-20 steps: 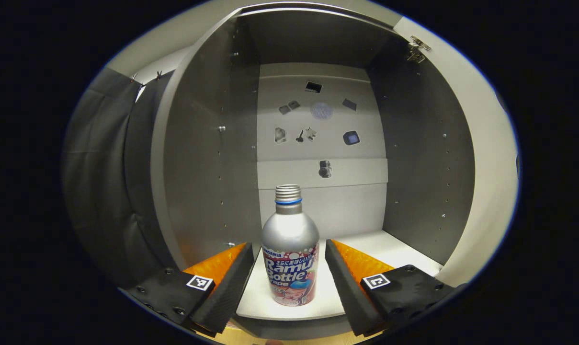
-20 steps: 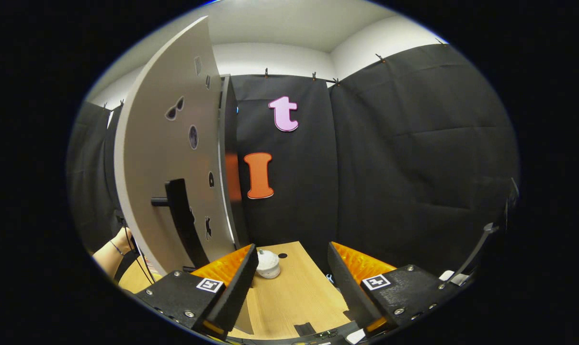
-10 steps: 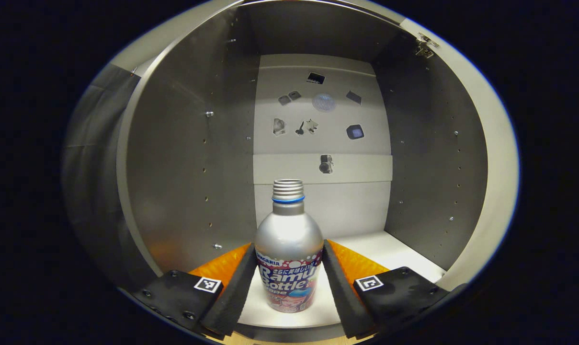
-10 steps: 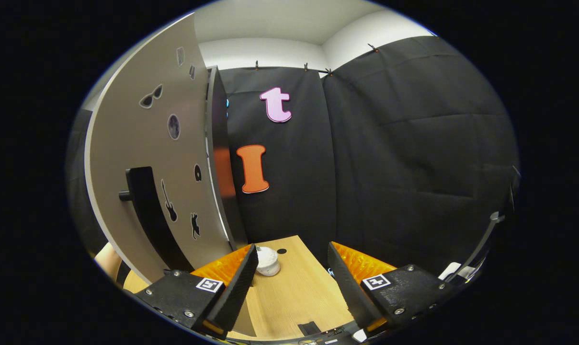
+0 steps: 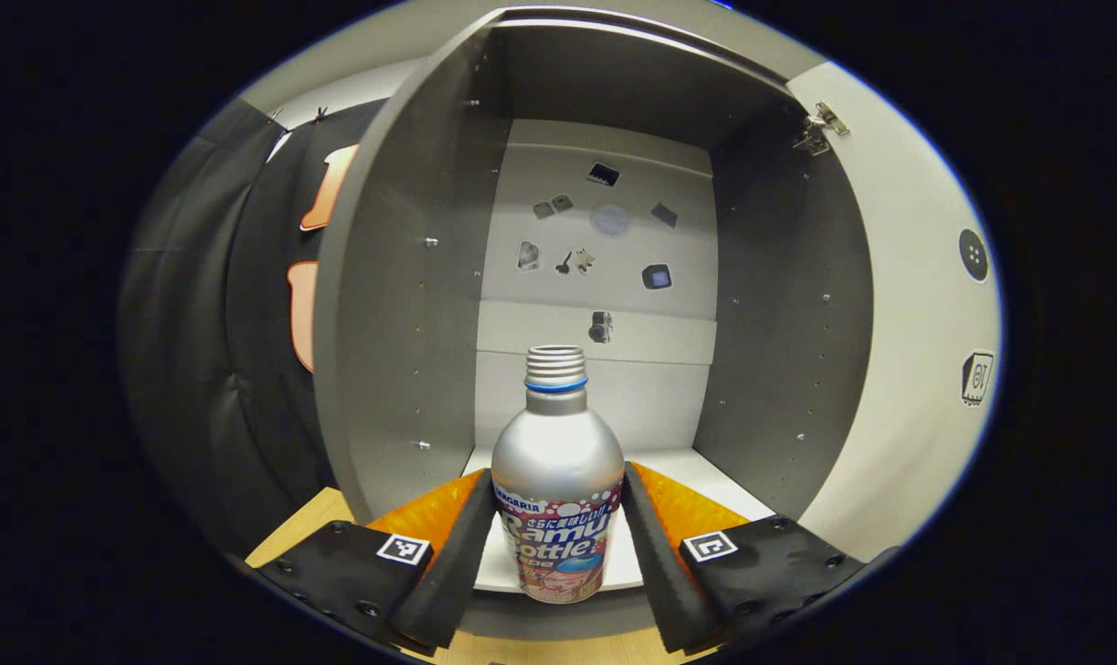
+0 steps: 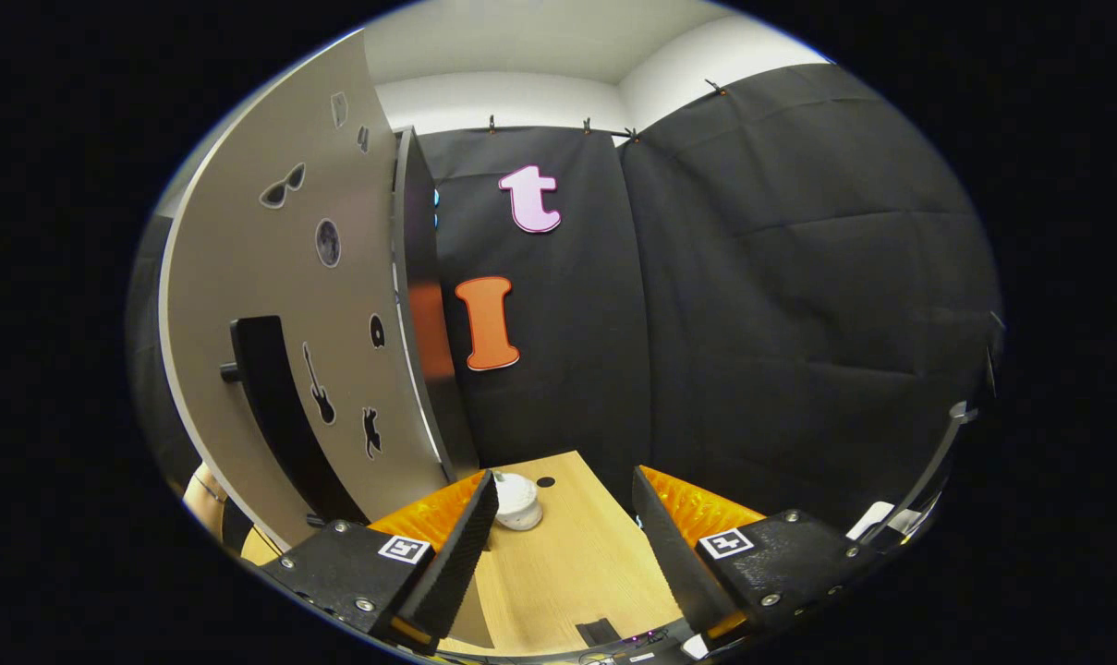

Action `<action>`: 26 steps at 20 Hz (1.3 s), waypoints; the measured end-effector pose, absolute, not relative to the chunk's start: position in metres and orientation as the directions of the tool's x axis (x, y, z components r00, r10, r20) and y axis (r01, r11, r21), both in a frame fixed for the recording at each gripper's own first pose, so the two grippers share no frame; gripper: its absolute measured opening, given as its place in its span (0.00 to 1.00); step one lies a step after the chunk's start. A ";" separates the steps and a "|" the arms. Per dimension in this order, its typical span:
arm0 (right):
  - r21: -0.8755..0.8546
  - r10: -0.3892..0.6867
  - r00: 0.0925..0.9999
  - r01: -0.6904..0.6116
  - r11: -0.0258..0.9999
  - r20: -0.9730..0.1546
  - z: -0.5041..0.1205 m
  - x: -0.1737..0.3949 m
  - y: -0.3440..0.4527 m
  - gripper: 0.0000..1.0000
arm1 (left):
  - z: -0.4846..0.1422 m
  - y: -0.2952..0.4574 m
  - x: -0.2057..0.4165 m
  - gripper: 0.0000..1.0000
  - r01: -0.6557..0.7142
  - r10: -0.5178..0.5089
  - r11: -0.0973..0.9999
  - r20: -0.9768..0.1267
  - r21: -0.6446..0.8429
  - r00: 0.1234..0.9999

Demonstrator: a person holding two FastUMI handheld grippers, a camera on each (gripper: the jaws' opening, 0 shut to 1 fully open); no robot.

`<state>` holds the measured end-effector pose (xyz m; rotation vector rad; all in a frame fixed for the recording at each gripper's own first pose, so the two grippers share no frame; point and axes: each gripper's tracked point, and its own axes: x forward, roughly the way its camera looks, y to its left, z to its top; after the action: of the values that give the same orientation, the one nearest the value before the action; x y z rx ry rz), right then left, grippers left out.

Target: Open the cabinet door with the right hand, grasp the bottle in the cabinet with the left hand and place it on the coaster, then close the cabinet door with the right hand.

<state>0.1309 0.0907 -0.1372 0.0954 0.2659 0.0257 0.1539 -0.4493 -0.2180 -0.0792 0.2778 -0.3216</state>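
Already the cabinet door [image 6: 281, 305] stands open, and the left gripper [image 5: 558, 540] clamps the silver bottle [image 5: 558, 480] at the cabinet shelf's [image 5: 706, 471] front edge, while the right gripper [image 6: 563, 545] hangs wide, empty; coaster placement and door closing remain.

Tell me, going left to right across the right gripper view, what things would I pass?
Cabinet door handle → open cabinet door → small white object on the table → black cloth wall.

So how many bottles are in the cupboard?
1. The bottle stands upright at the front edge of the cabinet shelf, between the left tongs. More could hide behind it.
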 end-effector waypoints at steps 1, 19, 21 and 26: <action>0.101 0.044 0.964 -0.018 0.995 -0.262 -0.137 0.131 0.091 0.90 | -0.216 -0.441 0.145 0.85 0.300 -0.321 0.947 -0.252 -0.117 0.913; 0.088 0.109 0.958 -0.089 0.992 -0.266 -0.137 0.122 0.102 0.90 | -0.270 -0.290 0.031 0.84 0.225 -0.245 0.969 -0.282 -0.103 0.927; 0.084 0.104 0.958 -0.084 0.993 -0.268 -0.137 0.122 0.101 0.90 | -0.287 -0.275 0.025 0.85 0.202 -0.221 0.975 -0.294 -0.093 0.930; 0.094 0.074 0.962 -0.051 0.994 -0.263 -0.136 0.121 0.097 0.90 | -0.346 -0.252 0.000 0.87 0.158 -0.170 0.986 -0.353 -0.062 0.920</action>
<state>0.1208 0.0974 -0.1359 0.0863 0.2698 0.0638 -0.0003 -0.2519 -0.3458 -0.0329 0.3656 -0.1682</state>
